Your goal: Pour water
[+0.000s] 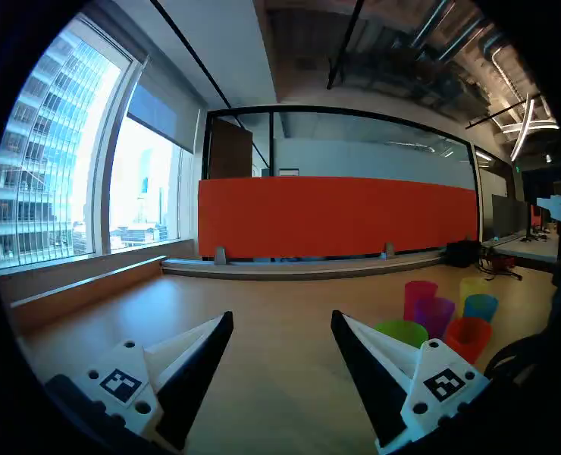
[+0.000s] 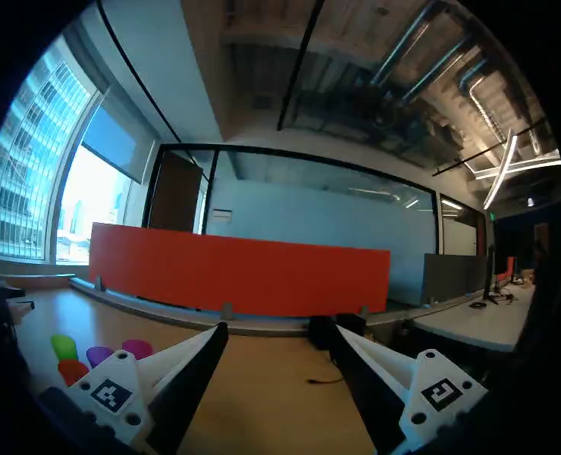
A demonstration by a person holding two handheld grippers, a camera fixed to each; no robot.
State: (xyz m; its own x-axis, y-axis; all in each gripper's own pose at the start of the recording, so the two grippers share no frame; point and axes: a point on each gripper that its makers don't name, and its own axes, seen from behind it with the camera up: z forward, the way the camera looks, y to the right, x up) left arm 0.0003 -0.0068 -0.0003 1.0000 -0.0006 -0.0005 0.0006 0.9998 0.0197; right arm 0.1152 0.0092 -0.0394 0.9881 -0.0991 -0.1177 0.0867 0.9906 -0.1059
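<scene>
Behind the parted left hand-held gripper (image 1: 281, 314), cups (image 1: 436, 312) overlap; right hand-held gripper (image 2: 277, 324) also parted.

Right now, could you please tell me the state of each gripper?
Left gripper: open, holding nothing.
Right gripper: open, holding nothing.

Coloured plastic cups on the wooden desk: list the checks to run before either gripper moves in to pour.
1. Left gripper open, nothing between its fingers: ok.
2. Right gripper open, nothing between its fingers: ok.
3. Coloured plastic cups upright on the wooden desk: ok.
4. Room around a cup for the fingers: not ok, the green plastic cup, purple plastic cup and orange plastic cup stand packed close.
5. Which cup holds water: cannot tell.
</scene>
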